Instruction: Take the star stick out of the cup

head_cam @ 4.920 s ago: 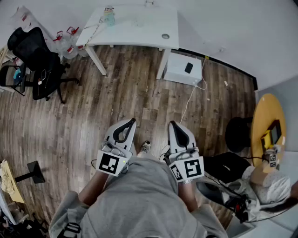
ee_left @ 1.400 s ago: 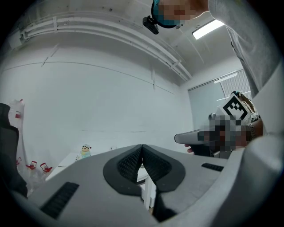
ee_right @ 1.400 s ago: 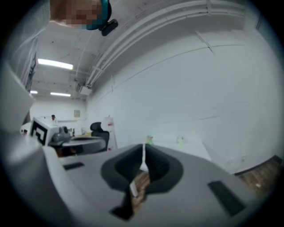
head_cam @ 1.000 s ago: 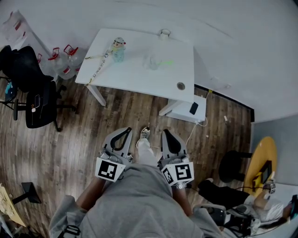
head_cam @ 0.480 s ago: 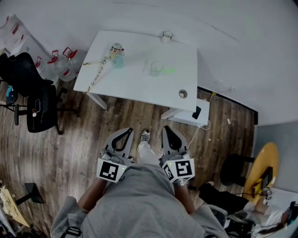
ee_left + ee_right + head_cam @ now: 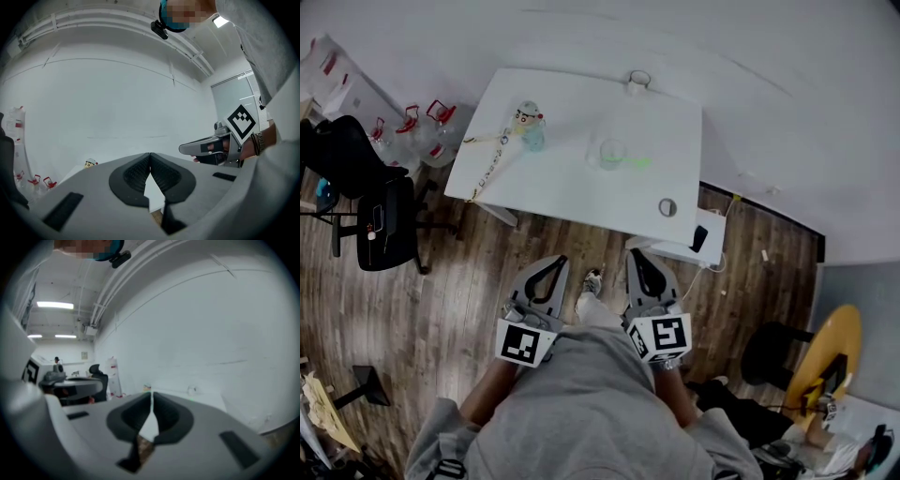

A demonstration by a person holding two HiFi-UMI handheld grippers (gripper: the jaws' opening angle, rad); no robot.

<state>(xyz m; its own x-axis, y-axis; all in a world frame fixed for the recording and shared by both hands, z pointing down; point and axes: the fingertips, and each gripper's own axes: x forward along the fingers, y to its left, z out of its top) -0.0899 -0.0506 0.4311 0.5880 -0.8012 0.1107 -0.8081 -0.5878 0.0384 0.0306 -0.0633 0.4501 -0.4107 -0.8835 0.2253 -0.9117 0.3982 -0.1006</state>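
A clear cup [image 6: 611, 153] stands near the middle of the white table [image 6: 572, 187], and a green stick [image 6: 637, 163] leans out of it to the right; I cannot make out its star end. My left gripper [image 6: 559, 261] and right gripper [image 6: 635, 255] hang side by side over the wood floor in front of my body, well short of the table. Both are shut and hold nothing. In the left gripper view the left gripper's [image 6: 150, 154] jaws meet at the tip. In the right gripper view the right gripper's [image 6: 151, 393] jaws are likewise together.
On the table are a cartoon-figure bottle [image 6: 528, 125], a chain [image 6: 490, 156], a small cup [image 6: 637, 81] at the far edge and a round hole [image 6: 667, 207] near the front. A white box [image 6: 698, 246] stands under the table; office chairs [image 6: 375, 223] at left.
The head view has shifted, so the table sits slightly lower and nearer in the frame. Both grippers stay shut and side by side at my waist.
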